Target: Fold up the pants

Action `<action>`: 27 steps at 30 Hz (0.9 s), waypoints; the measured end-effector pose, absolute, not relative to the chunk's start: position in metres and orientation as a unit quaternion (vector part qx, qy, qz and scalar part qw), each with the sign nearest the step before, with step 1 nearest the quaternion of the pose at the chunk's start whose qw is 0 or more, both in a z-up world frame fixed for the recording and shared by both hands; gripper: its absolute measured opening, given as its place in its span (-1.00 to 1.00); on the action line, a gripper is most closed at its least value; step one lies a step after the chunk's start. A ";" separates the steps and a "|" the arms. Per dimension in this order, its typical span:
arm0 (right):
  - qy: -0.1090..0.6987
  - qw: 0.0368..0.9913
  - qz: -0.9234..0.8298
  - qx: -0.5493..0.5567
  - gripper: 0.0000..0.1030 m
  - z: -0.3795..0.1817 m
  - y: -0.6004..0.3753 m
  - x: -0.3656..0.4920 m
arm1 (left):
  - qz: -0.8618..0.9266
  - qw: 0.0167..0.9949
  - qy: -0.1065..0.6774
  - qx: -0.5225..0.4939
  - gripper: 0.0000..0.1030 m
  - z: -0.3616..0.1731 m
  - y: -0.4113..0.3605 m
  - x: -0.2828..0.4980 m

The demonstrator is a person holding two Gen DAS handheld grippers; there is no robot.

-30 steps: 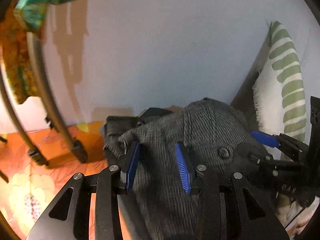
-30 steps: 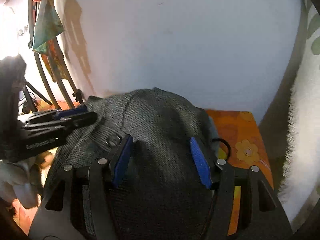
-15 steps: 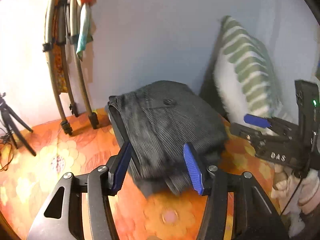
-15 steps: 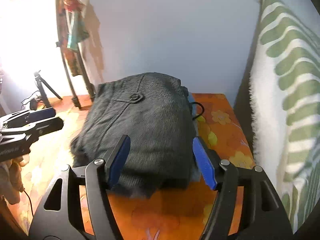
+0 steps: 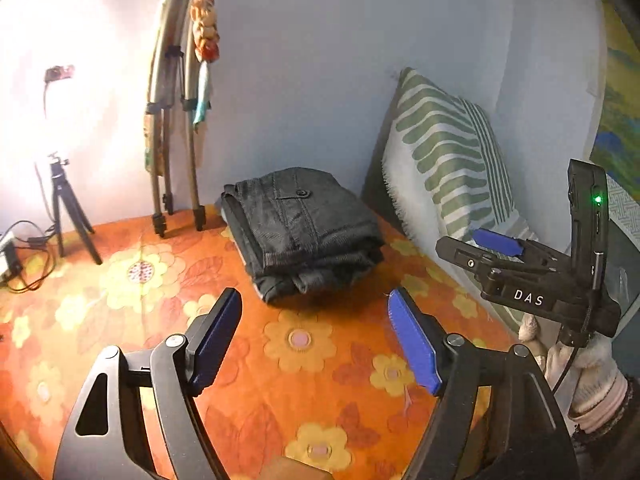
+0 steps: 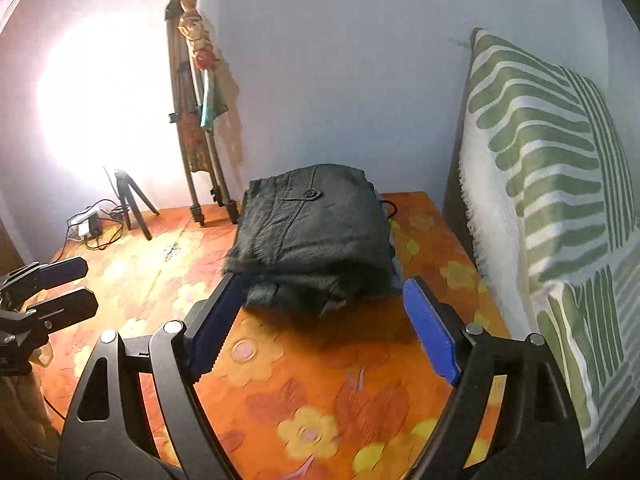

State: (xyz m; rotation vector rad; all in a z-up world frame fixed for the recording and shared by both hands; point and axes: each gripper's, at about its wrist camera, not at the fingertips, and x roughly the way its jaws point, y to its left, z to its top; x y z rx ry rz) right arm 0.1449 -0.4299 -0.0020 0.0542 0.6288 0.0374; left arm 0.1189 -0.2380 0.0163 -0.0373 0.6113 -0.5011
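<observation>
Pants job looks done. Near: left gripper and right gripper empty, fingers just been opening, now wide apart. Past them: pants folded in neat dark pile on orange flower sheet, by wall, beside striped pillow. Nothing left to fold.

In the right wrist view the pants are motion-smeared, their stacked front edge fuzzy. A pale blue thing peeks from under their right side, too little showing to name. The striped cushion runs off the right edge. Wall glare washes out detail above the small tripod.
</observation>
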 end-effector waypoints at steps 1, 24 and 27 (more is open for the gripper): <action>0.309 0.951 0.016 0.026 0.67 -0.001 -0.425 0.136 | -0.241 0.925 0.294 -0.017 0.57 0.017 -0.235 0.111; 0.327 0.944 0.023 0.036 1.00 -0.041 -0.371 0.068 | -0.166 0.924 0.345 -0.008 0.58 -0.029 -0.192 0.066; 0.331 0.943 0.018 0.026 1.00 -0.047 -0.368 0.070 | -0.160 0.924 0.349 -0.003 0.58 -0.031 -0.190 0.067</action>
